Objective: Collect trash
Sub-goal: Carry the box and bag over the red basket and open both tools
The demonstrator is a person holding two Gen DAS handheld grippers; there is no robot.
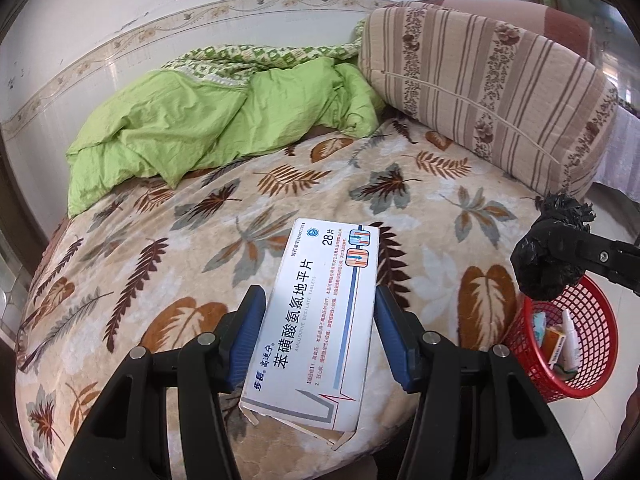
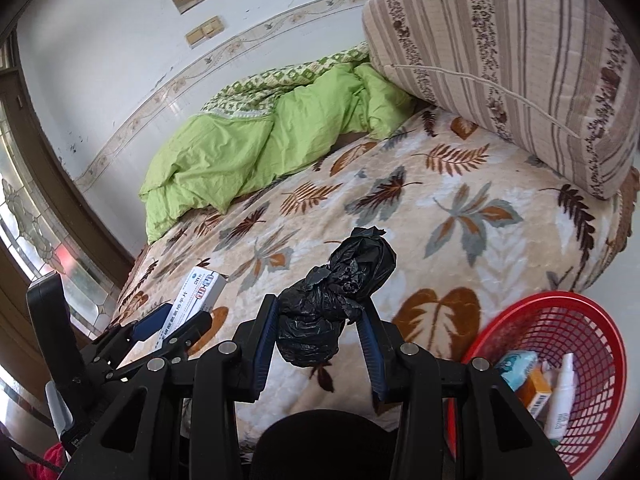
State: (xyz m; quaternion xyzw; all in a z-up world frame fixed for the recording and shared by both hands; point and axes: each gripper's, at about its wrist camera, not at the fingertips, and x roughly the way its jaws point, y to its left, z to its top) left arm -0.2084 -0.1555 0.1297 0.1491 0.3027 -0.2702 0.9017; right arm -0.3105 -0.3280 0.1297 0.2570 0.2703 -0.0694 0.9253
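- Leaf-patterned bedding (image 1: 304, 184) covers a bed against a white wall, with a crumpled green quilt (image 1: 208, 120) at 11 o'clock and a striped cushion (image 1: 488, 80) at 1 o'clock in the left wrist view.
- Left gripper (image 1: 320, 304) is clamped on a white tablet box (image 1: 320, 312), its blue pads pressing the box's long sides; the torn end flap hangs nearest the camera.
- Right gripper (image 2: 320, 316) is closed around a wadded black plastic bag (image 2: 332, 300), which bulges above and below the pads.
- A red mesh basket (image 2: 580, 320) sits off the bed's edge at 4 o'clock in both views, already holding a small orange carton (image 2: 534, 392), a white bottle (image 2: 562, 396) and a bluish packet (image 2: 516, 364).
- Judged step: carrying both pieces to the basket.
- To do it well, I would bring each gripper fully over the rim before letting go, one at a time, since the light bag may cling to a pad and the long box could catch on the rim and tip out.
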